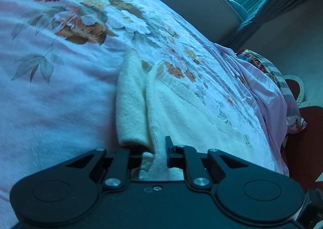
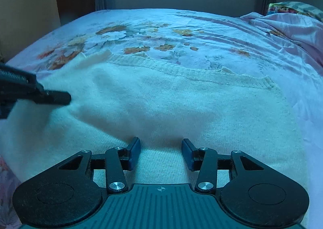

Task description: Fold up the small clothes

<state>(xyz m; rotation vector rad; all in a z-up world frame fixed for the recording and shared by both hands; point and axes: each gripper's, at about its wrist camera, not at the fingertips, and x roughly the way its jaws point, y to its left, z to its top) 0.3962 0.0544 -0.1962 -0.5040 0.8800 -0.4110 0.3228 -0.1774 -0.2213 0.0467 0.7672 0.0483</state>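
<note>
A cream knit sweater (image 2: 171,104) lies spread flat on the bed, its ribbed hem (image 2: 181,69) on the far side. In the left wrist view the sweater (image 1: 181,112) is bunched, with one sleeve (image 1: 131,96) folded in a roll beside it. My left gripper (image 1: 158,148) is shut on a fold of the sweater's near edge; the cloth hides its left finger. The same gripper (image 2: 54,98) shows at the sweater's left side in the right wrist view. My right gripper (image 2: 161,148) hovers open just over the sweater's near part, nothing between its pads.
The floral bedspread (image 2: 161,27) covers the whole bed. A crumpled pink sheet (image 2: 292,25) and a patterned pillow (image 2: 292,7) lie at the far right. The bed's right edge (image 1: 282,128) drops to a reddish floor (image 1: 302,148). A wall and window stand behind the bed.
</note>
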